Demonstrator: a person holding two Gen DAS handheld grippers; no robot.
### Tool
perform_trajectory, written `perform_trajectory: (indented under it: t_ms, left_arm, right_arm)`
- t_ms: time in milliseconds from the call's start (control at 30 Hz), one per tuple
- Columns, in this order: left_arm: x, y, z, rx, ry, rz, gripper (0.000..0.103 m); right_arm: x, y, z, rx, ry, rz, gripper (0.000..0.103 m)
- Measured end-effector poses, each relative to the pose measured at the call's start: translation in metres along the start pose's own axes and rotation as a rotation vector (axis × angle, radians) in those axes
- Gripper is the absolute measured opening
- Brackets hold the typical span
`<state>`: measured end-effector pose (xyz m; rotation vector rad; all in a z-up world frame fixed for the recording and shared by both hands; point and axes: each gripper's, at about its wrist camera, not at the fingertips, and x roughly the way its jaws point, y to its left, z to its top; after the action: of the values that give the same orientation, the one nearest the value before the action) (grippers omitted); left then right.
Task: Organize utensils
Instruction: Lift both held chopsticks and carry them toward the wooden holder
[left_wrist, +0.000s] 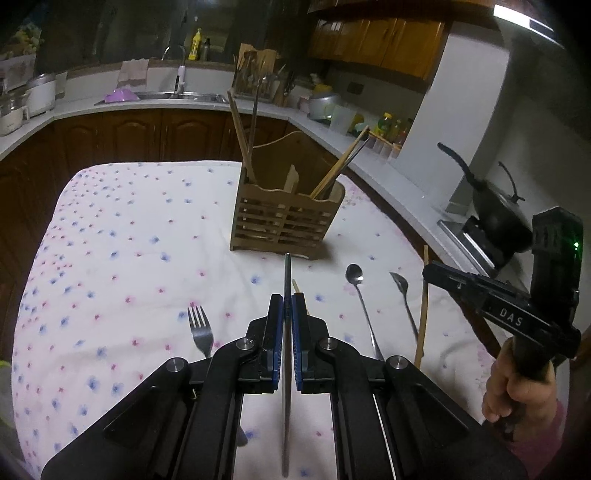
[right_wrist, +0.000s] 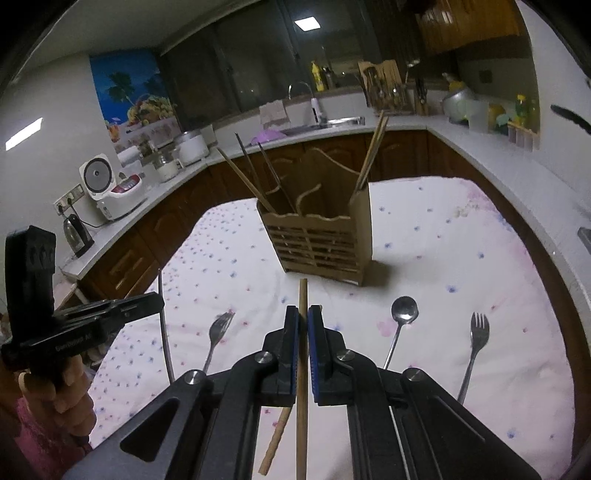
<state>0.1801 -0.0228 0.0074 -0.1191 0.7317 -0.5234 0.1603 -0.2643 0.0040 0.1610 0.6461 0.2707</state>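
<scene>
Left gripper (left_wrist: 287, 308) and right gripper (right_wrist: 303, 320) each level, clamping 1 chopstick (right_wrist: 302, 354).

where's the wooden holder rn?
The wooden holder stands upright on the floral tablecloth, centre of both wrist views, just beyond both grippers' fingertips.

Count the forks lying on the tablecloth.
2. In the right wrist view, the left fork lies left of the right gripper, and the right fork lies right of the spoon. The gripper bodies may hide more.
</scene>
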Motion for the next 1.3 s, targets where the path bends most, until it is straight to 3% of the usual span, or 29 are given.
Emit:
perform_trajectory:
  t_ms: [633, 1300]
  left_arm:
    - [-0.040, 0.004, 0.003, -0.039, -0.149, 0.004, 0.003]
    - [-0.053, -0.002, 0.046, -0.008, -0.304, 0.031, 0.003]
  right_arm:
    - [-0.023, 0.007, 0.008, -0.013, -0.099, -0.003, 0.005]
    - [-0.025, 0.002, 0.039, -0.004, -0.211, -0.032, 0.005]
